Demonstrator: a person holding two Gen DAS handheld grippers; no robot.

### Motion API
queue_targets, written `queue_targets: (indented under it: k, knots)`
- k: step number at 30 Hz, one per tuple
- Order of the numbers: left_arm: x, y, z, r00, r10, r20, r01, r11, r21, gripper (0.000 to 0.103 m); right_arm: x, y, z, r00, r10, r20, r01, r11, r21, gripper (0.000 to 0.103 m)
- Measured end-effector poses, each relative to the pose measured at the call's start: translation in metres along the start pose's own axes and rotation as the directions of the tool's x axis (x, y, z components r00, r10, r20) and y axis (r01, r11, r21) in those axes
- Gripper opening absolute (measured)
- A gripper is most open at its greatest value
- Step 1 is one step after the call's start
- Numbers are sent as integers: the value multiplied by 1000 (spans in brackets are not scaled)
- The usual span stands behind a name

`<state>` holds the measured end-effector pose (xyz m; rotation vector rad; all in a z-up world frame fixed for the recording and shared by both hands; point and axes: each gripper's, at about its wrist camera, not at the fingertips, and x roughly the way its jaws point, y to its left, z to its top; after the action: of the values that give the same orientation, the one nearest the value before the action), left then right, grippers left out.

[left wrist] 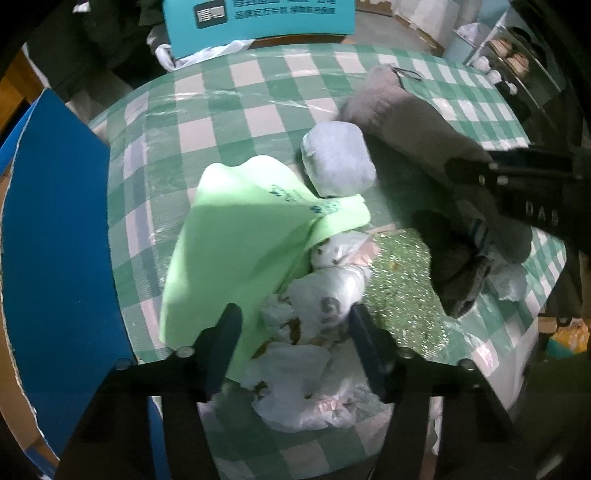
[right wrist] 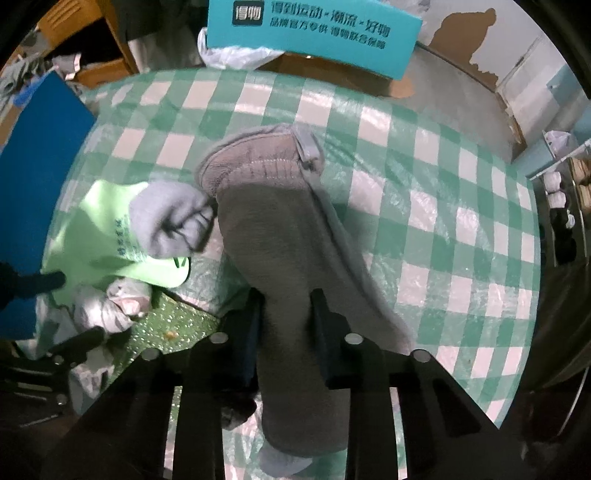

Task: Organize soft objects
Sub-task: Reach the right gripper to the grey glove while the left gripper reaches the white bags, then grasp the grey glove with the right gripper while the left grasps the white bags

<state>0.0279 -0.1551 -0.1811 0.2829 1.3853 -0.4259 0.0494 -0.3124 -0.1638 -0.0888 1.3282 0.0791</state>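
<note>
On the green-checked table (left wrist: 221, 110) lies a light green cloth (left wrist: 240, 236) (right wrist: 96, 236). A knotted white plastic bag (left wrist: 325, 291) (right wrist: 103, 306) lies by the cloth's edge. My left gripper (left wrist: 295, 328) (right wrist: 70, 310) points down over them. Its fingers stand either side of the bag, one against the cloth and one against the knot. A blue-grey rolled bundle (left wrist: 338, 162) (right wrist: 170, 221) sits beside the cloth. My right gripper (right wrist: 286, 299) (left wrist: 476, 243) is shut on a long grey fleece piece (right wrist: 280, 236) (left wrist: 406, 122), whose far end rests on the table.
A glittery green mat (left wrist: 402, 295) (right wrist: 177, 325) lies under the bag. A blue board (left wrist: 55, 240) (right wrist: 40, 147) stands at the table's left edge, a teal box (left wrist: 258, 18) (right wrist: 314, 33) behind it. A shelf with small cups (right wrist: 554, 192) is at the right.
</note>
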Motion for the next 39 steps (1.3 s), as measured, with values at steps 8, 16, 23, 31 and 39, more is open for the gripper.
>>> queue_targets:
  k: [8,16,23,31,39]
  knots:
    - [3,-12,-2,1000,-7,9,7,1000,18,43,-14,-10,1,998,55,34,-57,997,58,16]
    - [-8,-10,2,999,-20,35,19,1000,12,34,-38,-10,-6,992,99,80,-106,991,86,16]
    - [-28,-15,3,996,-48,76,47,999,19,32,-54,-13,-10,985,126,117,-139,984,107,15]
    - [-65,2,-7,988,-56,142,55,998,12,31,-77,-12,-17,975,150,165,-170,979,112,15]
    - [-93,10,-13,978,-21,207,22,1000,-2,31,-101,-3,-24,965,167,204,-188,978,87,15]
